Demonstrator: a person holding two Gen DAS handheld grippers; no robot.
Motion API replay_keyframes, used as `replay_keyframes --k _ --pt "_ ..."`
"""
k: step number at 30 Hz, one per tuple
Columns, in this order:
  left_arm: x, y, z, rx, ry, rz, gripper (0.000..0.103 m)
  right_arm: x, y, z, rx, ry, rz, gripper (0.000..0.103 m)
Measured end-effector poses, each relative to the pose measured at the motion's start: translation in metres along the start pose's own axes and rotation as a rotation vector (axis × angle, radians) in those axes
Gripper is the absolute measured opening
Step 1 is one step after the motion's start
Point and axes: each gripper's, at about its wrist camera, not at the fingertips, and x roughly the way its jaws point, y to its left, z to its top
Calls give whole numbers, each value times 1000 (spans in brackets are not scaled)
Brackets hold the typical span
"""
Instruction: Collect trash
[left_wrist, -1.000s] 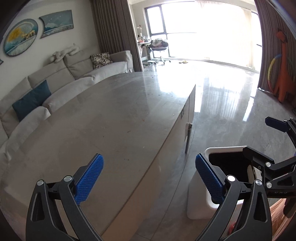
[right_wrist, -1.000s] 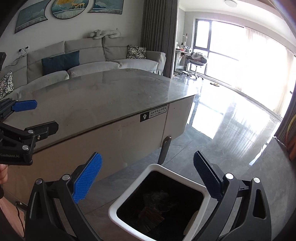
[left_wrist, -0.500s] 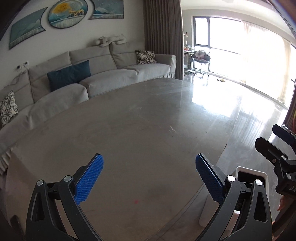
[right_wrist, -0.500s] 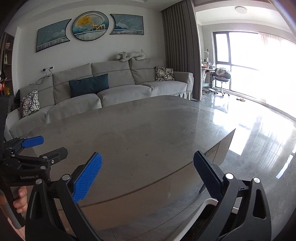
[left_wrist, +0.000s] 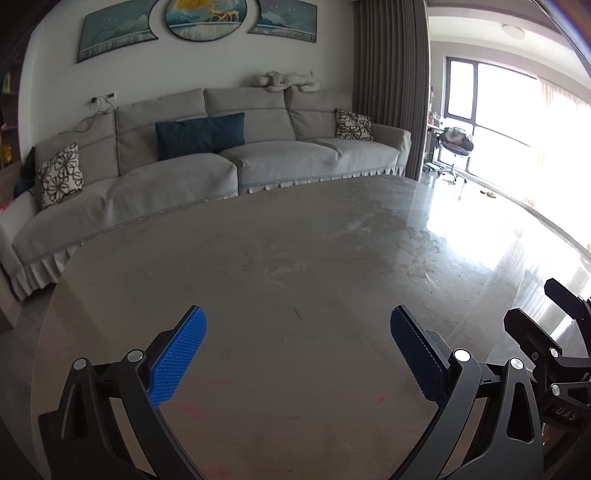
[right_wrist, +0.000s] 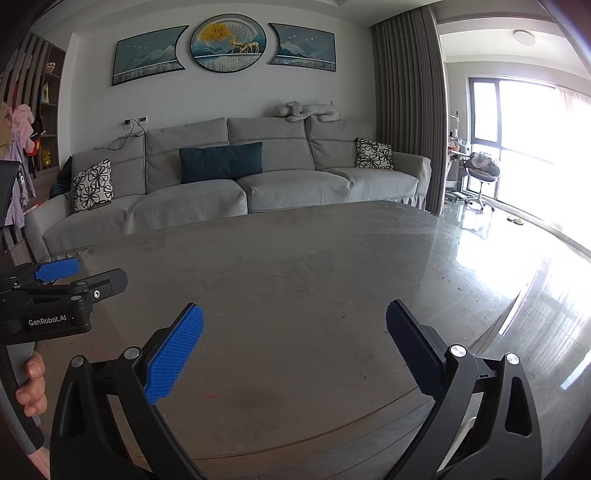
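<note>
My left gripper (left_wrist: 298, 354) is open and empty, held over the near part of a grey marble table (left_wrist: 295, 258). My right gripper (right_wrist: 295, 350) is open and empty, held above the table's (right_wrist: 295, 266) near edge. The left gripper also shows at the left of the right wrist view (right_wrist: 70, 280), and the right gripper at the right edge of the left wrist view (left_wrist: 554, 332). No trash shows on the table, only small specks and faint red marks. A sliver of the white bin (right_wrist: 467, 424) shows behind my right finger.
A long grey sofa (right_wrist: 240, 184) with cushions stands behind the table. Shelves (right_wrist: 40, 110) are at the far left. Glossy floor (right_wrist: 535, 277), curtains and a bright window lie to the right.
Both grippers have risen and swung left, from looking down at the white bin beside the table to facing across the tabletop toward the sofa. The bin has dropped almost out of view.
</note>
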Motion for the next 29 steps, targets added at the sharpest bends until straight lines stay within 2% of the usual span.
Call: replay_keyframes --k 13,29 --pt "-4 14 -12 71 14 14 99 8 18 1 -3 7 7 98" --pt "-13 22 -11 57 -11 23 99 13 34 4 -30 -2 19 98"
